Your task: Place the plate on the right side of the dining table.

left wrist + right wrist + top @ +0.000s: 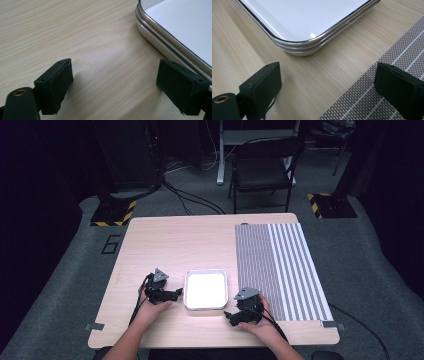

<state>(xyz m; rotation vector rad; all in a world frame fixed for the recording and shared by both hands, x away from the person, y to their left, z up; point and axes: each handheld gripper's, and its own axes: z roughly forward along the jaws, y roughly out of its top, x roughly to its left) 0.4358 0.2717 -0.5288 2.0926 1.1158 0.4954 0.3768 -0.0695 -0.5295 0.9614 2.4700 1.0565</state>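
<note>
A white square tray (205, 290) with a shiny metal rim lies empty near the front middle of the wooden table (175, 245). My left gripper (178, 293) rests on the table just left of the tray, jaws open and nothing between them. In the left gripper view, that gripper (115, 75) stands wide over bare wood, with the tray's rim (150, 35) beside its right jaw. My right gripper (231, 317) sits at the tray's front right corner, open and empty. In the right gripper view, its jaws (327, 77) span wood and mat below the tray's corner (309, 47).
A grey mat (280, 270) with white stripes covers the right part of the table; its edge (372, 100) runs under the right gripper's right jaw. Behind the table stand a black chair (262, 170) and floor cables. The table's front edge is close to both hands.
</note>
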